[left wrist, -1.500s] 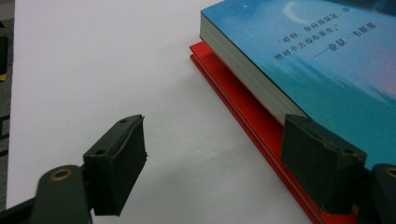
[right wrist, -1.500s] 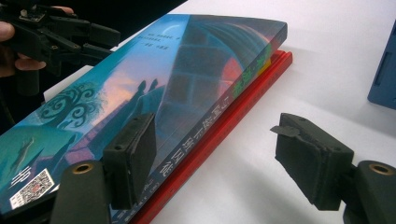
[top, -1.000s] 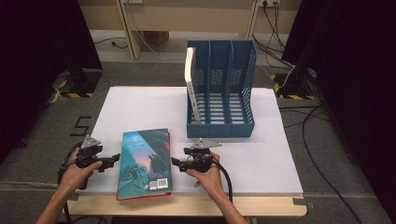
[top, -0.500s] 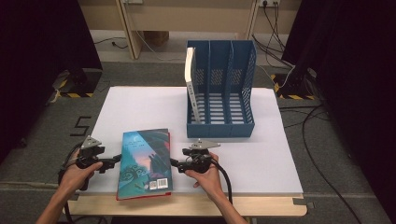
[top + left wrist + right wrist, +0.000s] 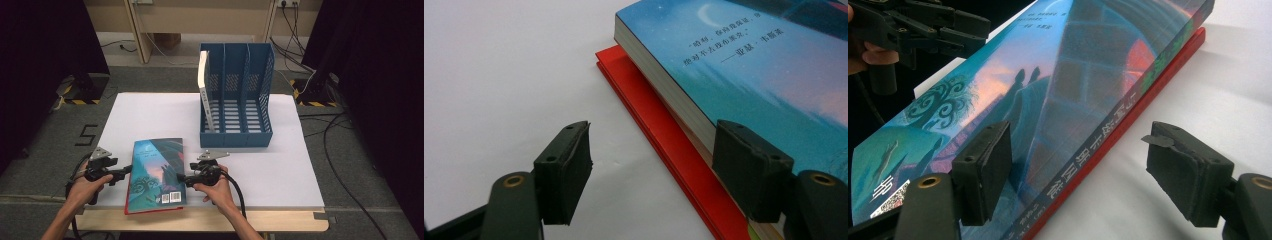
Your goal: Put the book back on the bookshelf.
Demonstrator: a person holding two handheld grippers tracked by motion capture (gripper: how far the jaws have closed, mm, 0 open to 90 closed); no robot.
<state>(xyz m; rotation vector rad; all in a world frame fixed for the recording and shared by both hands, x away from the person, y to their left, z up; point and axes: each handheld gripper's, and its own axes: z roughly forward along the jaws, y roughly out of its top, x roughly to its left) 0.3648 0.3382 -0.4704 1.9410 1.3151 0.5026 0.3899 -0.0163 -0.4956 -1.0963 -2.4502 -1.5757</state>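
High view: teal-blue book (image 5: 156, 172) lies flat, lower left-centre of white bench (image 5: 280, 170), on a thin red book (image 5: 150, 209) whose edge peeks out below; barcode + QR at its lower right corner. Left tool (image 5: 121, 172) at its left edge, right tool (image 5: 186, 179) at its right edge.

Left gripper view: left tool (image 5: 651, 170) has just been closing; jaws apart, straddling the page edge at right, pads not pressing. White text, moon on cover.

Right gripper view: right tool (image 5: 1075, 170) wide open astride the spine; nothing gripped.
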